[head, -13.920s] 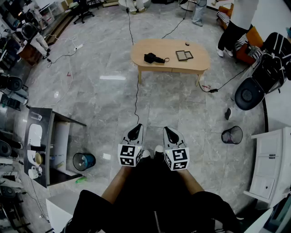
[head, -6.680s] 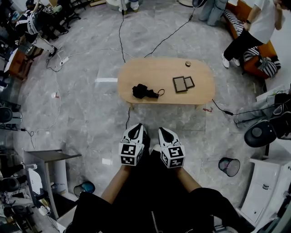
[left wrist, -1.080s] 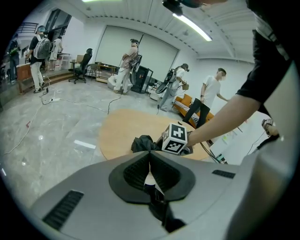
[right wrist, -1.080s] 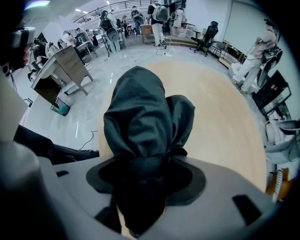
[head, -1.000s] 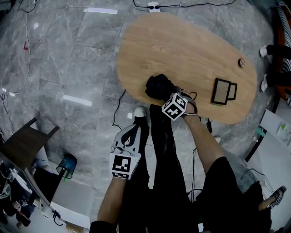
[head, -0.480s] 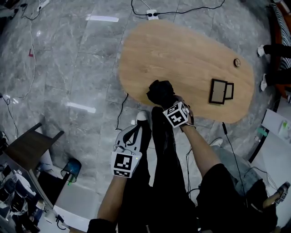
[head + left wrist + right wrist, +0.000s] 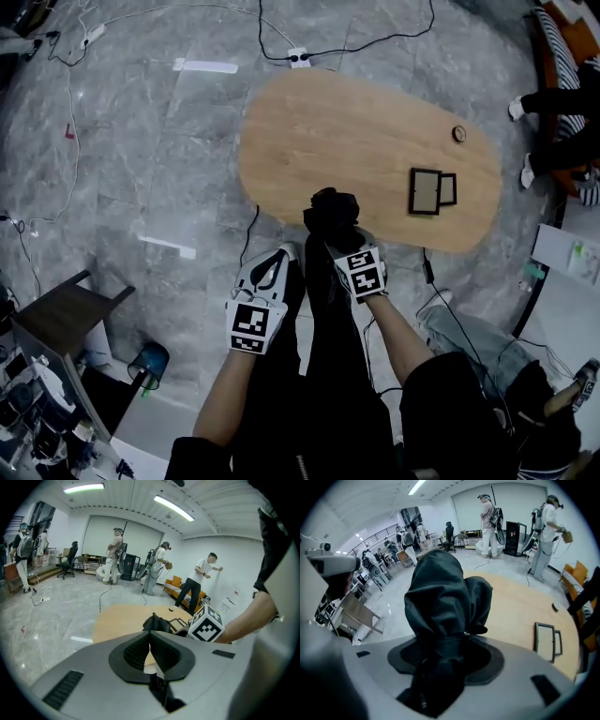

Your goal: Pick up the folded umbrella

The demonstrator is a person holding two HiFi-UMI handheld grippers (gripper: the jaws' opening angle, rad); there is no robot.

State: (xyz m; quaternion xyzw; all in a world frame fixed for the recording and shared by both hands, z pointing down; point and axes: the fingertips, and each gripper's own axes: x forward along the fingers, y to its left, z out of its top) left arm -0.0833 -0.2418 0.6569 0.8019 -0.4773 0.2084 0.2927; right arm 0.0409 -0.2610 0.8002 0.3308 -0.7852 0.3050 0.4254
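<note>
Holding folded umbrella (image 7: 333, 212) above the bench's (image 7: 356, 122) near edge.
Right gripper (image 7: 343, 242) clamps the bundled black canopy so it cannot slip, apparently clear of the wood; left gripper (image 7: 273, 266) has jaws together, empty, parked off the bench.

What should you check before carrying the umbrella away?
1. The right gripper is shut on the folded umbrella: ok.
2. The folded umbrella hangs clear of the table: cannot tell.
3. The left gripper is empty, jaws together: ok.
4. The left gripper keeps apart from the folded umbrella: ok.
5. The picture frames lie apart from the folded umbrella: ok.
</note>
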